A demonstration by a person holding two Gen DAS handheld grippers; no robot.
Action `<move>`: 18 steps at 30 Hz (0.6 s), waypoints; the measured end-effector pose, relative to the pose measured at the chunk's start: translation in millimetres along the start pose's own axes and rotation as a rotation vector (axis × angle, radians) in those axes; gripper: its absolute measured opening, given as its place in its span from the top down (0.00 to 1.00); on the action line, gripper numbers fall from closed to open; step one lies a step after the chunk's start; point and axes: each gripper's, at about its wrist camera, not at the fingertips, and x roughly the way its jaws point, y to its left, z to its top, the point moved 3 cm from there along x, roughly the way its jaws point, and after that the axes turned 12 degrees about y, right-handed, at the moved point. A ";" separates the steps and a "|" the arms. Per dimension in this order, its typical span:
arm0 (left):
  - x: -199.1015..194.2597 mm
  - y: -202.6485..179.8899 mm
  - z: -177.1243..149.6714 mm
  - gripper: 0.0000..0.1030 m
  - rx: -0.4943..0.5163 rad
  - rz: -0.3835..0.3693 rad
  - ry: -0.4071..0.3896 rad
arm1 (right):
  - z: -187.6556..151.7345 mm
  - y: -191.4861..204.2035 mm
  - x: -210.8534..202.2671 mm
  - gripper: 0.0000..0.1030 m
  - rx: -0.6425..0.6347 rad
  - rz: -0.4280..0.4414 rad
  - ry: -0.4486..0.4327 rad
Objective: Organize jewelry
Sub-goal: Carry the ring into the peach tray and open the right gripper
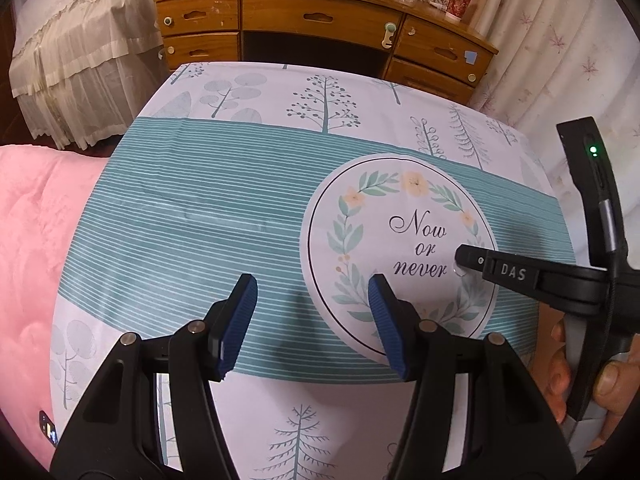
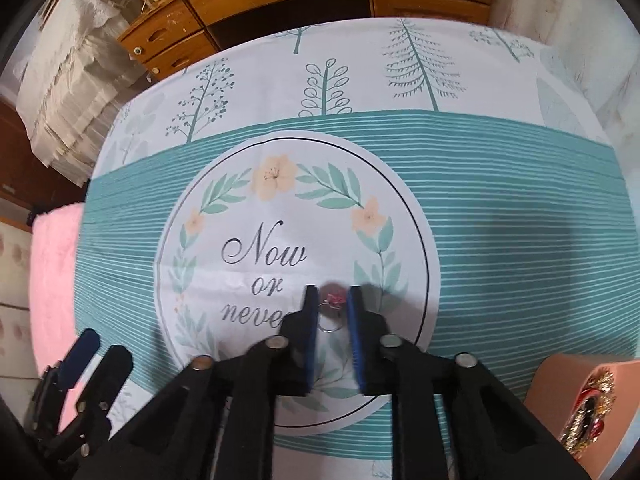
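Observation:
A small silver ring with a red stone (image 2: pixel 333 307) lies on the white printed circle of the tablecloth (image 2: pixel 280 208), between the fingers of my right gripper (image 2: pixel 332 300). The jaws stand narrowly apart around it; I cannot tell whether they touch it. In the left wrist view the right gripper (image 1: pixel 464 258) reaches in from the right, with the ring (image 1: pixel 460 271) just visible under its tip. My left gripper (image 1: pixel 312 292) is open and empty over the cloth's striped band; it also shows in the right wrist view (image 2: pixel 96 350). A pink jewelry box (image 2: pixel 580 400) with ornate pieces stands at the lower right.
A wooden desk with drawers (image 1: pixel 320 20) stands beyond the table's far edge. A pink quilt (image 1: pixel 36 248) lies to the left. Curtains (image 1: pixel 560 40) hang at the right, frilled white fabric (image 1: pixel 80 60) at the left.

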 end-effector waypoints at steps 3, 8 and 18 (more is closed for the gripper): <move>0.0 -2.3 -1.3 0.47 0.008 -0.001 -0.002 | -0.5 1.9 0.6 0.91 -0.011 -0.013 -0.010; -1.0 -4.6 -4.6 0.47 0.017 -0.003 -0.002 | -3.5 0.4 -0.8 0.91 -0.023 0.016 -0.012; -37.1 -17.6 -22.3 0.47 0.049 -0.005 -0.058 | -49.7 1.0 -47.8 0.91 -0.105 0.102 -0.086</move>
